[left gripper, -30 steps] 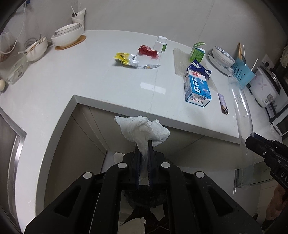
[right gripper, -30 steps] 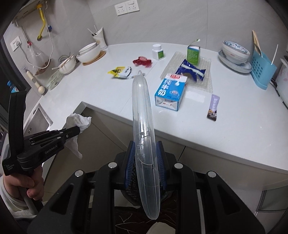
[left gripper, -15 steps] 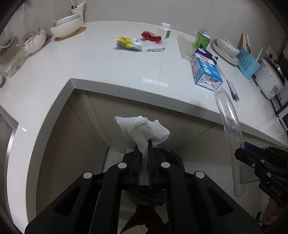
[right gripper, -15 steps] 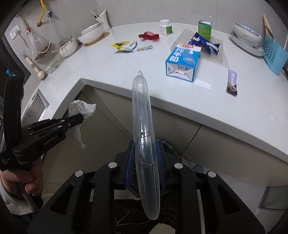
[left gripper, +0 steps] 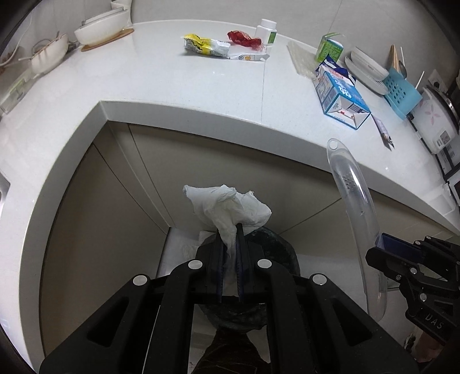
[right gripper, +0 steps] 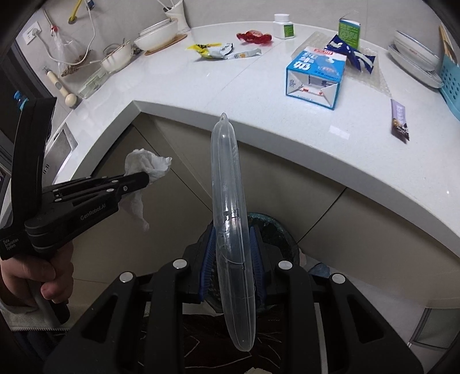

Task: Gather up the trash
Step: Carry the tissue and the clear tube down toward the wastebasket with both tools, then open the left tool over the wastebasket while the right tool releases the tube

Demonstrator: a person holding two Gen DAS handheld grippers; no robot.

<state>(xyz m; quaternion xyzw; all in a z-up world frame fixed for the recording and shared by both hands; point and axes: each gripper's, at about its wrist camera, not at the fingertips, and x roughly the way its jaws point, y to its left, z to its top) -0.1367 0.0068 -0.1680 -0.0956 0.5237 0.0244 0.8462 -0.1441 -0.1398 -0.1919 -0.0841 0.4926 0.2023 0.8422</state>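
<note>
My left gripper [left gripper: 230, 234] is shut on a crumpled white tissue [left gripper: 227, 205], held below the counter edge over a bin with a dark bag [left gripper: 273, 250]. It also shows in the right wrist view [right gripper: 143, 177] with the tissue [right gripper: 146, 164]. My right gripper [right gripper: 231, 230] is shut on a long clear plastic case [right gripper: 228, 195], held upright above the same bin [right gripper: 270, 227]. The case [left gripper: 353, 195] and right gripper [left gripper: 382, 247] show at the right of the left wrist view.
The white L-shaped counter [right gripper: 258, 120] holds a blue milk carton [right gripper: 316, 76], yellow wrapper [right gripper: 210, 50], red wrapper [right gripper: 254, 37], purple snack bar [right gripper: 398, 119], green carton [right gripper: 349, 31], white bottle [right gripper: 283, 26] and bowls [right gripper: 156, 34]. Cabinet doors [right gripper: 178, 178] stand behind the bin.
Both grippers have dropped from counter height to below the counter edge, with the tissue and the clear case still held. The bin has come into view beneath them.
</note>
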